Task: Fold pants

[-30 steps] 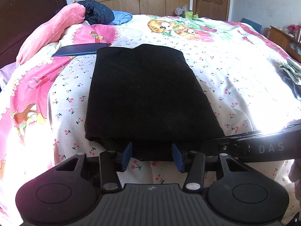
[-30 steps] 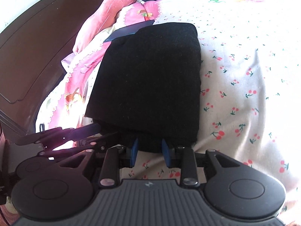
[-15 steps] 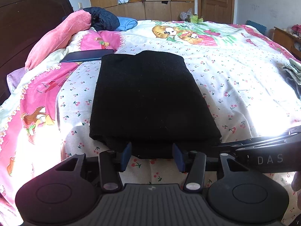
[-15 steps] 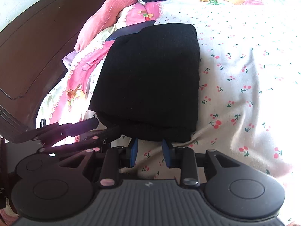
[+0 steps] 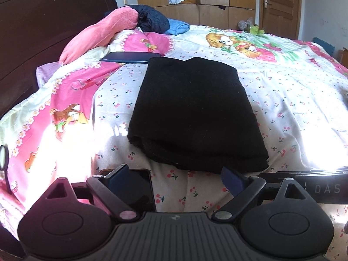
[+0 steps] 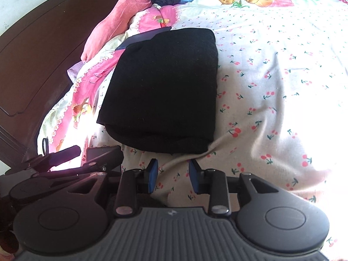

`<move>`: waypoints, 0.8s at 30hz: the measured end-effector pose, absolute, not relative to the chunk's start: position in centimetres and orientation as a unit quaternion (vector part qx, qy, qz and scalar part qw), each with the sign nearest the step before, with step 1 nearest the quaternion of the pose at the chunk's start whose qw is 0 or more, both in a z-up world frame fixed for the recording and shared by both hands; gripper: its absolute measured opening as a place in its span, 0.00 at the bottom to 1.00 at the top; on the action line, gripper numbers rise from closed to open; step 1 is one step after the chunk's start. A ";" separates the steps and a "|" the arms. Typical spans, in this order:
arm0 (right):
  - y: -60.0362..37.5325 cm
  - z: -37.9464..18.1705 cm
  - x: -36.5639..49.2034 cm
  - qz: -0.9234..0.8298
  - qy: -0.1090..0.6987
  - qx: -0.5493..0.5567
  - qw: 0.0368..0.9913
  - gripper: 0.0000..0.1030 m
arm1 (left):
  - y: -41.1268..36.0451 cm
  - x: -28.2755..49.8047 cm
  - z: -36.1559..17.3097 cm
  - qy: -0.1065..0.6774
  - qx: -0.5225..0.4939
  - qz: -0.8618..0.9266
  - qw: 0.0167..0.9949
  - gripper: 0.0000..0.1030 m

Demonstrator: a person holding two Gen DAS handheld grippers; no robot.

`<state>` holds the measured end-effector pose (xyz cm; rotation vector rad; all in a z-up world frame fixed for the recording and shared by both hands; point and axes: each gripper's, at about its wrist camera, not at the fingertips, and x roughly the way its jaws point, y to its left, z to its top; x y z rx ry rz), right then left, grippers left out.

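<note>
While both jaws hold nothing, left gripper (image 5: 176, 179) wide open, right gripper (image 6: 173, 175) half open; pants (image 5: 193, 113) mid-frame: soft black folded rectangle on cherry-print sheet (image 5: 293, 100).

Bedroom. Bed (image 5: 293, 100) covered by white cherry-print sheet (image 6: 271, 82), cartoon print at the far end, pink cartoon border on the left. Dark wooden headboard (image 5: 43, 32) along the left side. Pink blanket (image 5: 97, 34), navy quilted jacket (image 5: 152, 19) and light blue folded cloth (image 5: 179, 26) piled by the headboard. Wooden wardrobe (image 5: 217, 2) on the far wall, open shelf with clothes; wooden door (image 5: 280, 6) to its right. Pale wall (image 5: 322, 10). Strong sunlight patches wash out the near sheet.
</note>
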<state>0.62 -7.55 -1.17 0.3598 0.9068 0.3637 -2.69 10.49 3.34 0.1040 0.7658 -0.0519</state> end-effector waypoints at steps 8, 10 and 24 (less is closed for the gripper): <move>-8.0 -1.4 -0.1 0.161 0.433 0.161 0.872 0.32 | 9.9 -3.4 3.6 0.373 0.058 -0.008 0.926 1.00; -8.1 -1.5 -0.2 0.161 0.434 0.164 0.871 0.32 | 9.9 -3.6 3.5 0.374 0.055 -0.007 0.926 1.00; -8.6 -1.5 -0.7 0.160 0.432 0.167 0.872 0.32 | 9.1 -3.4 3.4 0.376 0.068 0.003 0.924 1.00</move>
